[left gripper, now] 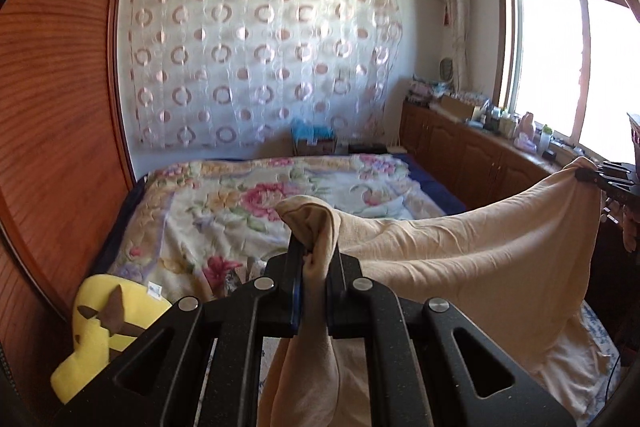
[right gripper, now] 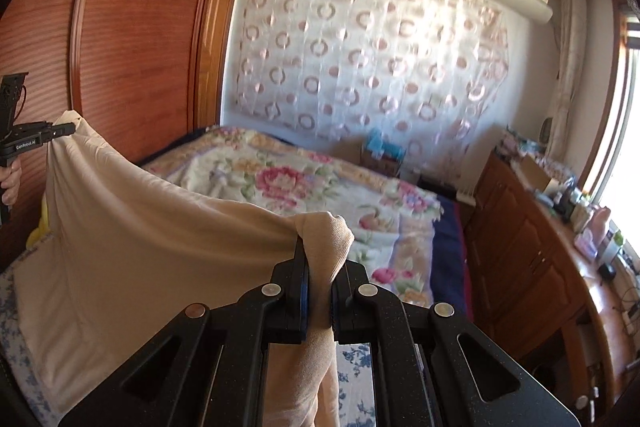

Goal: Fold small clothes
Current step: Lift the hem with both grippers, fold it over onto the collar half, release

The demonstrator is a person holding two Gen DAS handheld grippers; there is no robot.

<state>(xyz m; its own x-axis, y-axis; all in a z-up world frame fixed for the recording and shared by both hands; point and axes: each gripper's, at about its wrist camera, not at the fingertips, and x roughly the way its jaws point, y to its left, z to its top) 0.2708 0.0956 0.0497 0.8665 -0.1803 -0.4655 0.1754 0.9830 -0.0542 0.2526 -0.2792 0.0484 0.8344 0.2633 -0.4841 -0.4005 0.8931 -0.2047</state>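
A beige garment (left gripper: 480,255) hangs stretched in the air between my two grippers, above the bed. My left gripper (left gripper: 314,251) is shut on one bunched corner, and cloth pokes out past its fingertips and trails down below. My right gripper (right gripper: 320,259) is shut on the opposite corner of the same beige garment (right gripper: 152,247). The right gripper (left gripper: 592,175) also shows at the right edge of the left wrist view, pinching the cloth. In the right wrist view the left gripper (right gripper: 64,129) appears at the far left, held by a hand (right gripper: 10,183). The garment's lower edge sags toward the bed.
A bed with a floral blanket (left gripper: 256,203) fills the middle. A yellow plush toy (left gripper: 104,331) lies at its near left. A wooden wardrobe (left gripper: 56,131) stands left, a low wooden cabinet (right gripper: 532,239) cluttered with bottles runs along the right under a window (left gripper: 576,67).
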